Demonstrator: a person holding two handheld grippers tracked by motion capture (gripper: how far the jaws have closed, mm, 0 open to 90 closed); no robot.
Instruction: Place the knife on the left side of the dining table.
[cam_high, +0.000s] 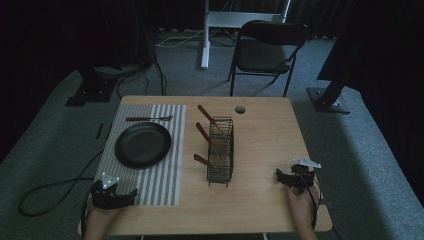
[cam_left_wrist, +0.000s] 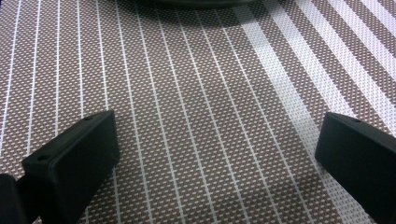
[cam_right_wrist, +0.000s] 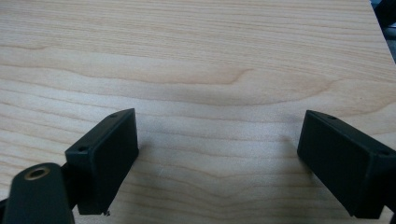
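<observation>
My left gripper (cam_high: 131, 194) rests at the near left on the striped placemat (cam_high: 165, 175), open, with only mat weave between its jaws (cam_left_wrist: 217, 154). My right gripper (cam_high: 278, 176) sits at the near right on the bare wooden table (cam_high: 260, 145), also open with nothing between its jaws (cam_right_wrist: 217, 154). A black plate (cam_high: 143, 144) lies on the placemat, and a fork (cam_high: 148, 118) with a brown handle lies beyond it. A black wire rack (cam_high: 220, 149) stands mid-table with three brown-handled utensils (cam_high: 202, 132) sticking out on its left side.
A small dark round disc (cam_high: 240, 109) sits near the table's far edge. A black folding chair (cam_high: 267, 47) stands beyond the table. Cables (cam_high: 50, 192) trail on the grey carpet at left.
</observation>
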